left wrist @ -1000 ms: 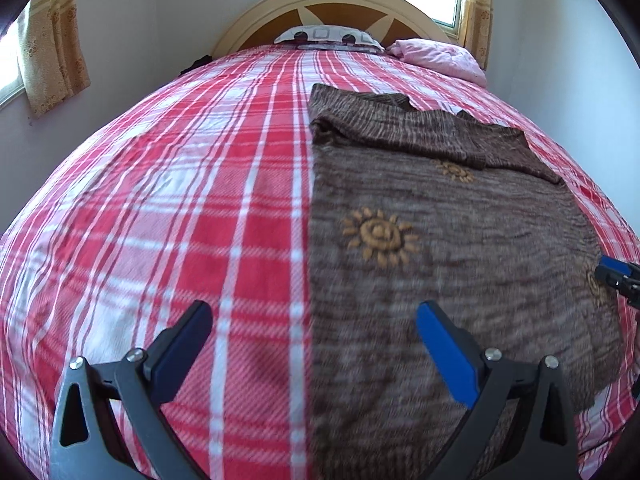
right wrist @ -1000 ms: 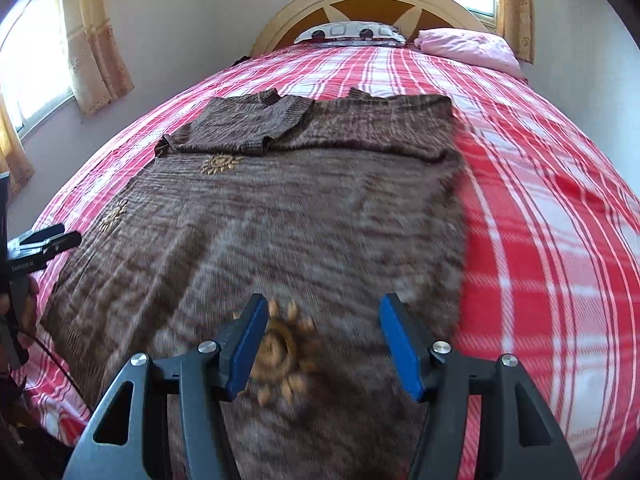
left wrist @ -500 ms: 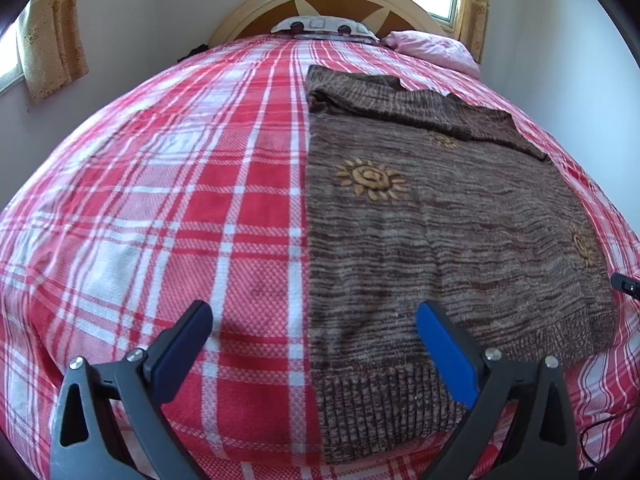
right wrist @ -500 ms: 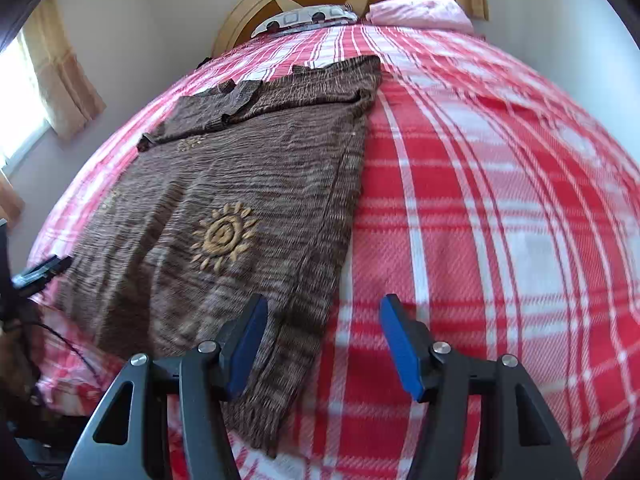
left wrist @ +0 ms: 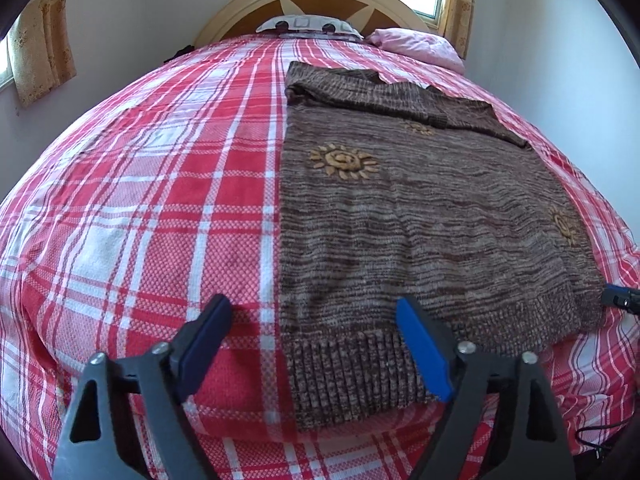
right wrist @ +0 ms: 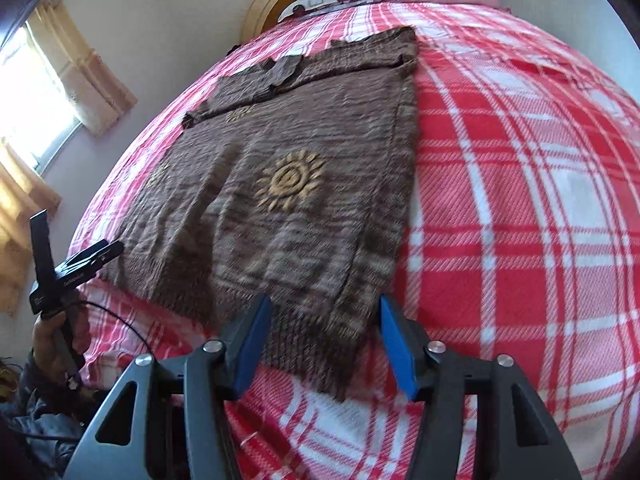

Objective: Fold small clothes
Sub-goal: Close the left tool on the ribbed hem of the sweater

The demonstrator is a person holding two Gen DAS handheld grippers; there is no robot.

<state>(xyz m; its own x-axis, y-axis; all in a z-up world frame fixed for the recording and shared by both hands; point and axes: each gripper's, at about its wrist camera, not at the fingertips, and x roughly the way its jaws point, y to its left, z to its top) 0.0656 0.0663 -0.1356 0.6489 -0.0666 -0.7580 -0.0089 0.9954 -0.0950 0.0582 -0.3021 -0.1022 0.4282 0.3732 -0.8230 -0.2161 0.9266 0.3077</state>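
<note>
Both grippers are held wide open, empty, w/ left gripper and right gripper poised at hem of brown sweater, laid flat, sleeves folded in.

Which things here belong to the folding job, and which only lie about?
Job: sweater, left gripper, right gripper, both open.
Lying about: pink pillow, patterned pillow, curtains, headboard.

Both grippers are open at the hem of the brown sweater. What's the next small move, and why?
Probably lower both and pinch the hem corners. The brown sweater lies flat, sleeves folded in, and the left gripper and right gripper hang open over its ribbed hem, gripping nothing.
</note>
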